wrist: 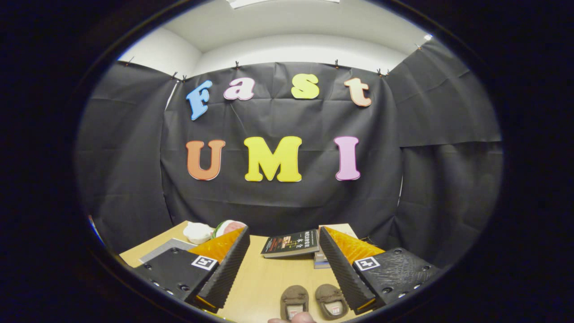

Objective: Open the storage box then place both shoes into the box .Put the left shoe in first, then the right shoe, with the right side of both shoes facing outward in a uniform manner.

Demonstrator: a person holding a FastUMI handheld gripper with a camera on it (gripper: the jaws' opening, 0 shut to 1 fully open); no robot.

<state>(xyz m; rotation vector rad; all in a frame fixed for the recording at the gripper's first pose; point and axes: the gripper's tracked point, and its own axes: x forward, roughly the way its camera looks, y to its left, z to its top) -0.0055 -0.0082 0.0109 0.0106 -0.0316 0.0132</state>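
Note:
Two small brown shoes stand side by side on the wooden table (269, 282), toes pointing away from me: one shoe (294, 299) on the left, the other shoe (331, 299) on the right, close to the right finger. My gripper (283, 269) is held above the table with its two fingers (224, 269) wide apart and nothing between them. The shoes lie low between the fingers, nearer the right one. At the near edge, just below the shoes, a fingertip of a person's hand (293, 319) shows.
A stack of books (291, 244) lies on the table beyond the fingers, with more books (321, 260) beside the right finger. Behind the left finger are a white object (197, 232), a round red-and-green thing (228, 226) and a grey flat sheet (166, 249).

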